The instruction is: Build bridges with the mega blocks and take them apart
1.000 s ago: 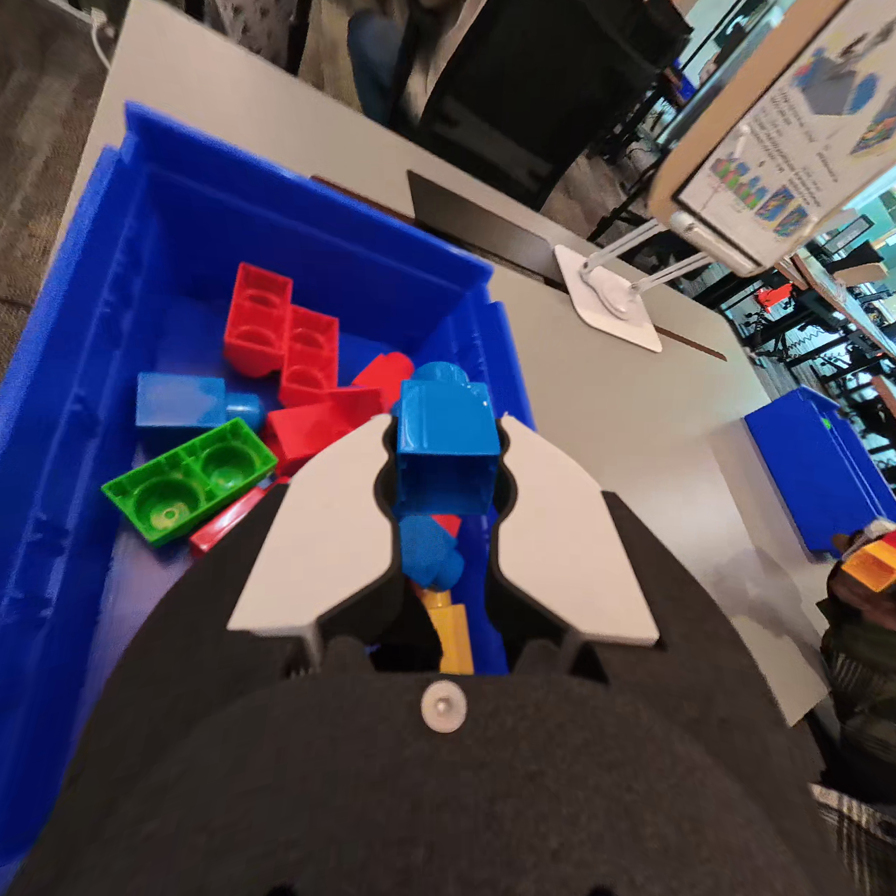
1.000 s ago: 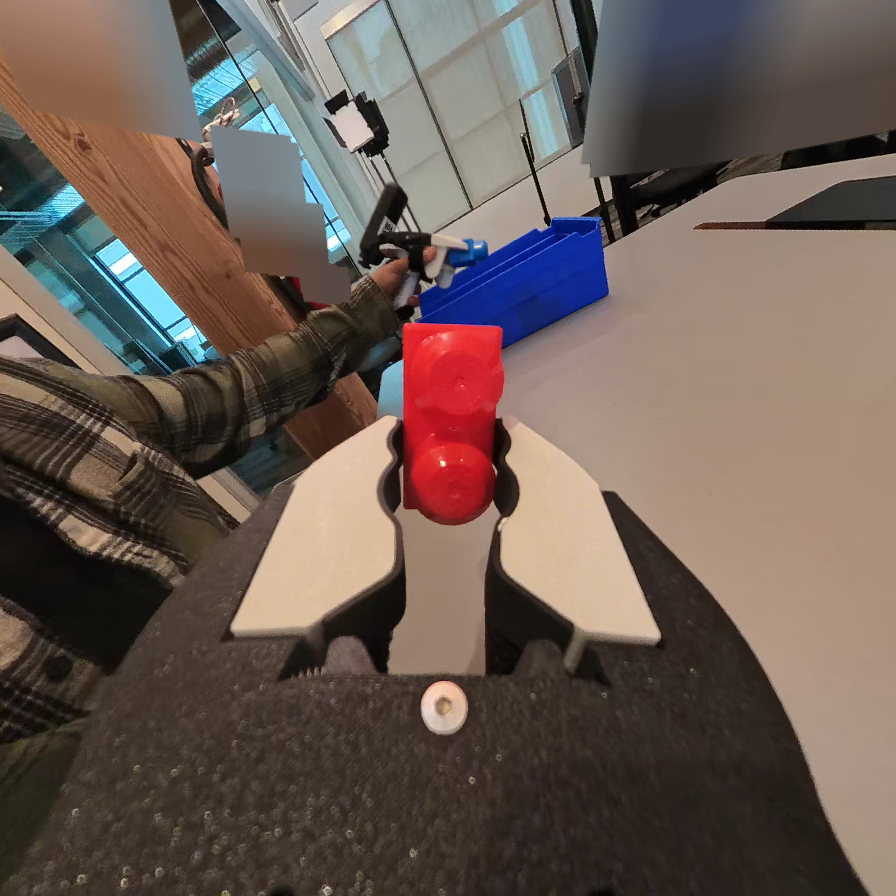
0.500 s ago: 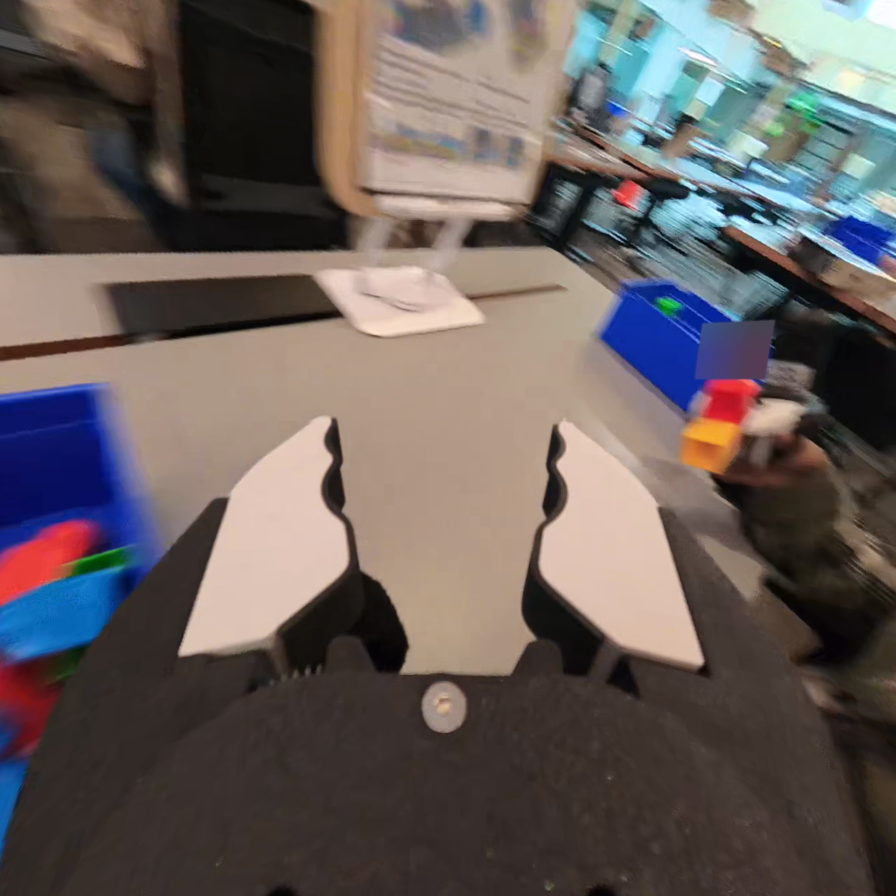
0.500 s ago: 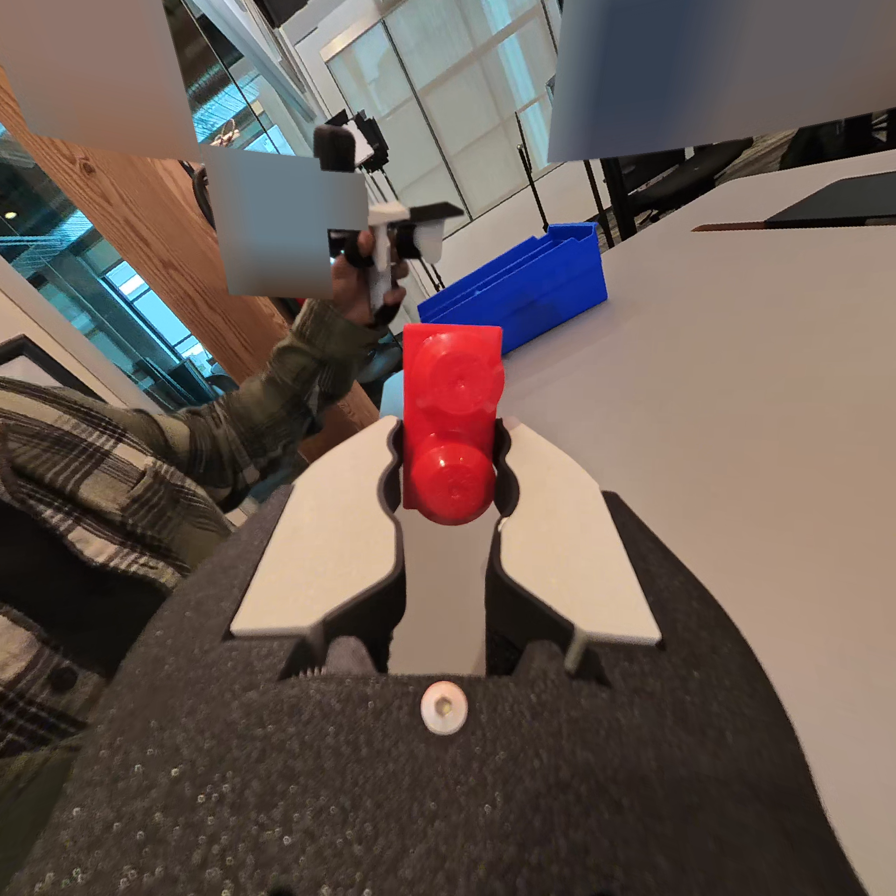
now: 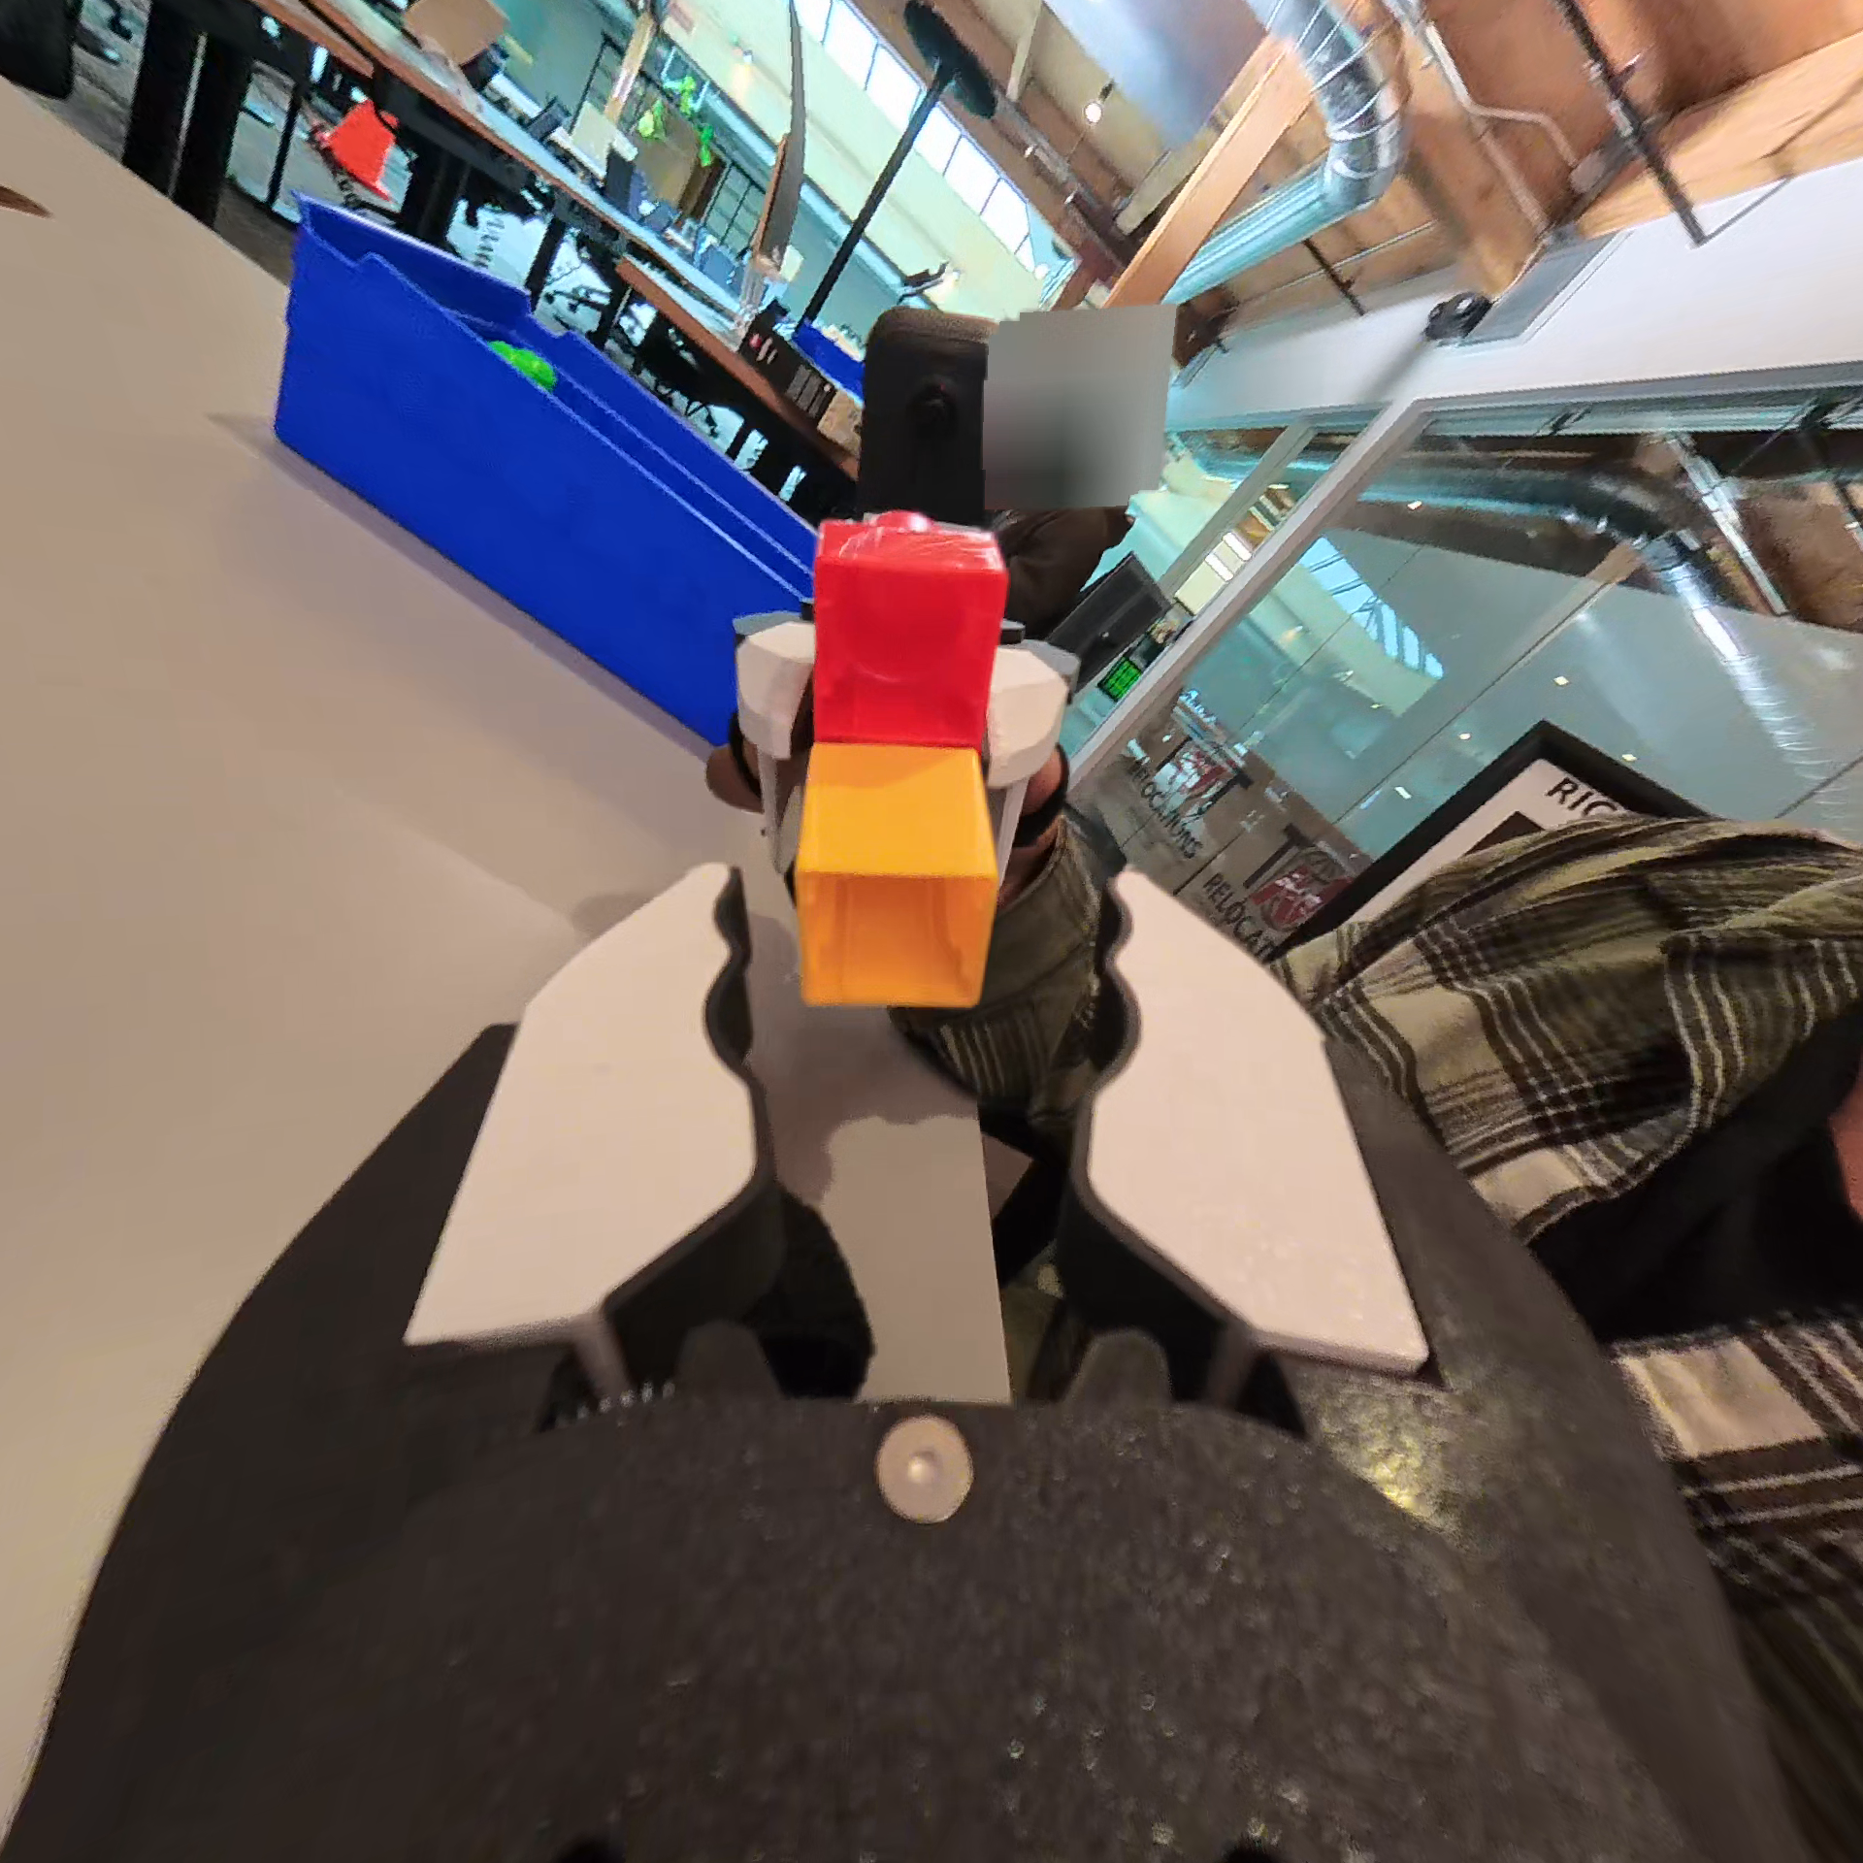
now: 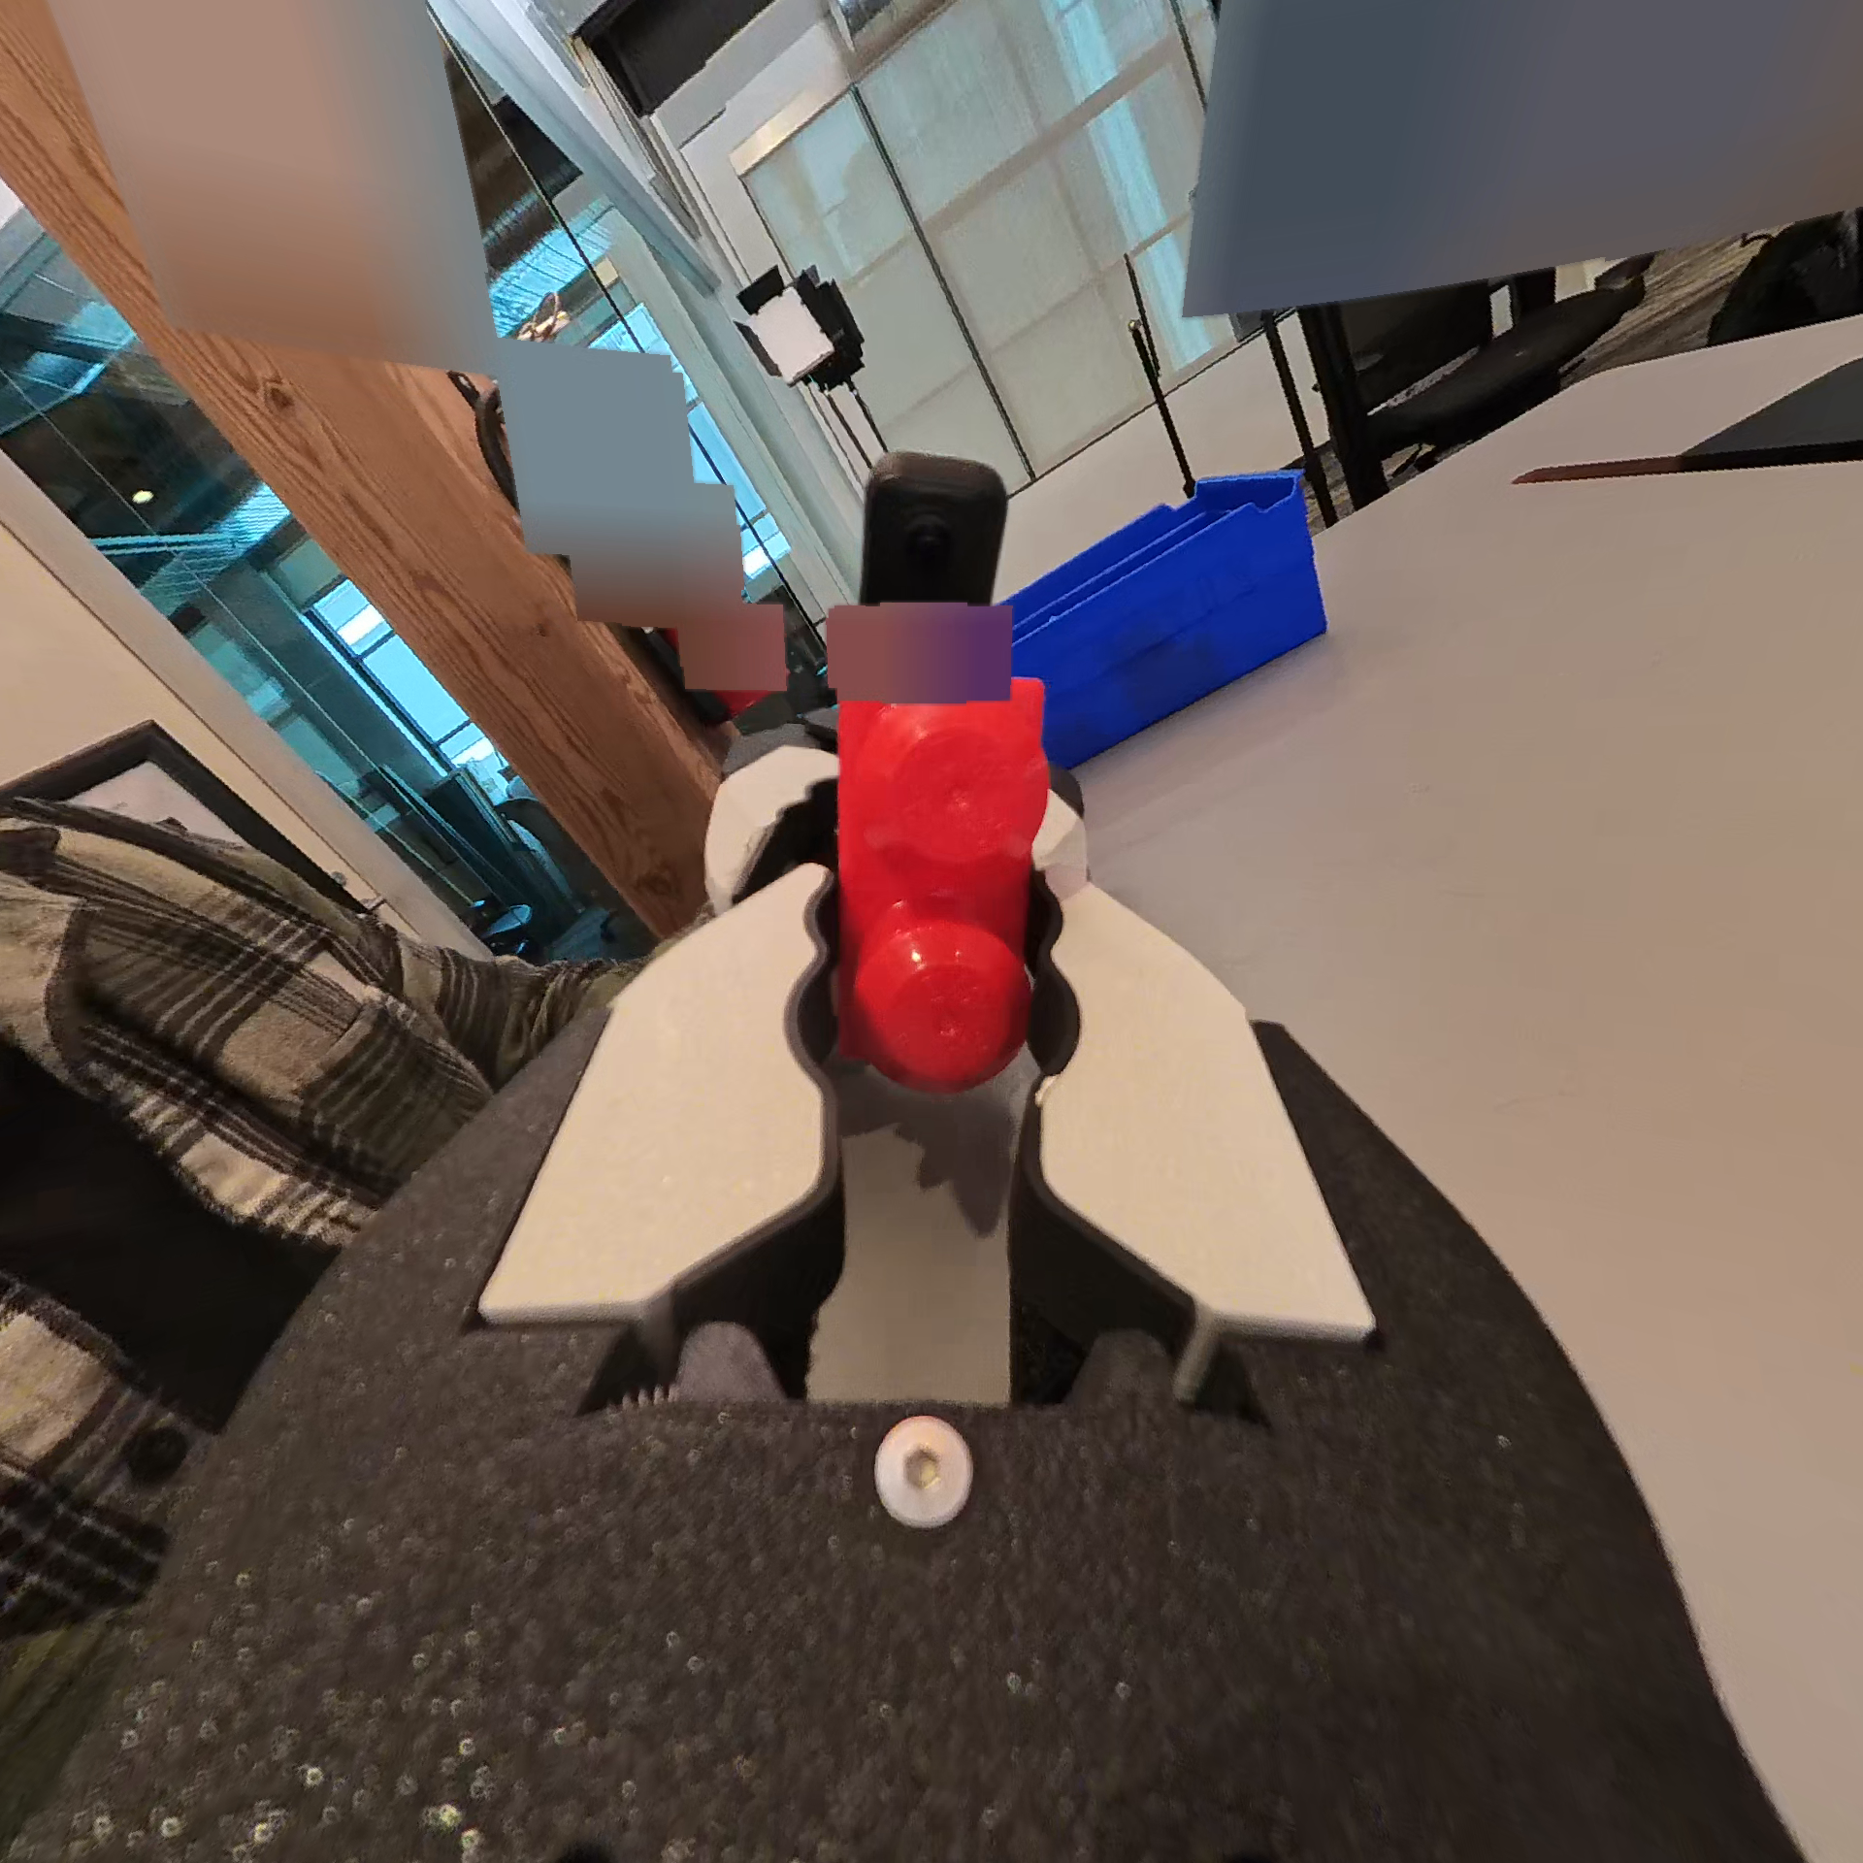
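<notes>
My right gripper (image 6: 933,907) is shut on a red two-stud block (image 6: 938,877) and holds it above the table. In the left wrist view the same red block (image 5: 907,645) sits between the right gripper's white fingers (image 5: 771,686), with a yellow block (image 5: 892,897) joined beneath it, hollow end toward me. My left gripper (image 5: 922,927) is open and empty and faces the right one. The yellow block lies between its fingertips with a gap on each side. The left gripper's fingers (image 6: 746,817) also show behind the red block in the right wrist view.
A blue bin (image 5: 504,484) holding a green block (image 5: 524,363) stands on the grey table (image 5: 252,806) behind the blocks. Another blue bin (image 6: 1159,625) shows in the right wrist view. A person's plaid sleeve (image 5: 1563,1008) is close on the right.
My left gripper let go of the blue block over the bin, opened, and swung right to face the right gripper, its fingers now either side of the yellow block. The right gripper kept its hold.
</notes>
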Demonstrator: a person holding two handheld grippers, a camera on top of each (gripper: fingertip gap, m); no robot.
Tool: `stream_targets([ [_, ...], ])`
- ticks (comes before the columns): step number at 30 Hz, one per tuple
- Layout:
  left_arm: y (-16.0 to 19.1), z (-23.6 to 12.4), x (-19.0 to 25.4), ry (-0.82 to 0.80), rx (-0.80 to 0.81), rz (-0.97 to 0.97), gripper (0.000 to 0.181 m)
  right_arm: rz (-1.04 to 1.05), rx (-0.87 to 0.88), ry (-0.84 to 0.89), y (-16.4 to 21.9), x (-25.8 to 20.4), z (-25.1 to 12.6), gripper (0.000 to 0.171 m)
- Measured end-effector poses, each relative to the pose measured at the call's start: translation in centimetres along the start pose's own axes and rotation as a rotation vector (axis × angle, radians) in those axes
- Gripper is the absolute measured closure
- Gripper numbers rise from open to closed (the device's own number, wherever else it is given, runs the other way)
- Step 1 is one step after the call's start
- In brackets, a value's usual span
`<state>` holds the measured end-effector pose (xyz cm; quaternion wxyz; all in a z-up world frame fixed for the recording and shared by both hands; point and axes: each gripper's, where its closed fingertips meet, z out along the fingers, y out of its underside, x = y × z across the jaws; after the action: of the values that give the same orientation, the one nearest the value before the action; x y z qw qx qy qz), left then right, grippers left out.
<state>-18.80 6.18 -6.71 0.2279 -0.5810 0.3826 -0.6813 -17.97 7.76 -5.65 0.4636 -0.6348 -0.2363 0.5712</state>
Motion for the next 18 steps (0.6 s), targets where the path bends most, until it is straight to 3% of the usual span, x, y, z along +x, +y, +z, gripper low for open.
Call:
stream_targets([
  [3,0.3,0.6,-0.1,0.004,-0.018,0.011,0.145,0.013,0.007,-0.028,0.0,-0.4,0.4,0.137],
  [9,-0.6,-0.8,0.3,-0.134,0.016,0.058,0.146,0.007,0.058,-0.012,-1.0,-0.3,-0.3,0.137],
  [13,-4.5,-10.2,-0.7,-0.368,0.13,0.103,0.145,-0.03,0.128,0.089,-3.1,0.9,-4.2,0.137],
  [18,-10.8,-29.9,-3.1,-0.955,0.16,0.172,0.145,-0.054,0.068,0.09,-2.0,0.2,-3.5,0.137],
])
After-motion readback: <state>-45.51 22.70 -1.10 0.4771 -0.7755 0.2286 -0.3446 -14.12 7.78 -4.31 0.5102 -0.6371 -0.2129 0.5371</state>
